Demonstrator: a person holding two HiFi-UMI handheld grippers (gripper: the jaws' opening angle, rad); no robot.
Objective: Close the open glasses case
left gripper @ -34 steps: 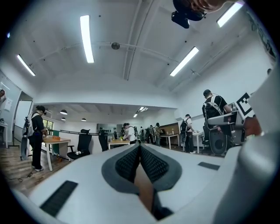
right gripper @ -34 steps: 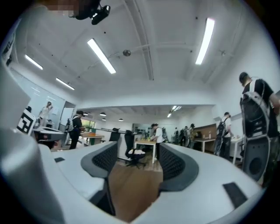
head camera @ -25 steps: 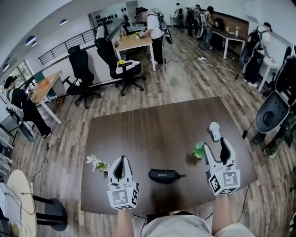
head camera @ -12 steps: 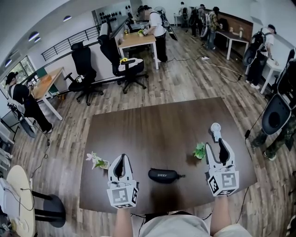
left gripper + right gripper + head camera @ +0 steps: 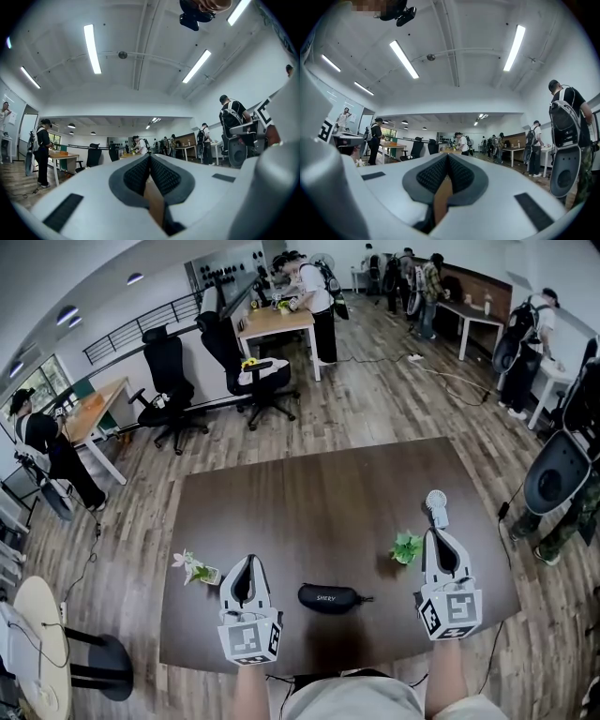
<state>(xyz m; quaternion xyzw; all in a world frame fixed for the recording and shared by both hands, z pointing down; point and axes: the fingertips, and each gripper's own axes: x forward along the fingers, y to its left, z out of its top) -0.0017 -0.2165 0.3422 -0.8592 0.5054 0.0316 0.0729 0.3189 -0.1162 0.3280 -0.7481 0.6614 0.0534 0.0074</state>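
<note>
one surface: dark brown, wood-floored office around
glasses case: black, looks closed, lying between the grippers
left gripper: jaws together, empty
right gripper: jaws just closed, empty

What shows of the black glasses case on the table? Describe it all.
The black oblong glasses case looks soft-shelled, with small white lettering on top and a short tab at its right end. It appears closed and lies flat near the front edge of the dark brown table, between the left hand-held gripper and the right hand-held gripper, touching neither.
</note>
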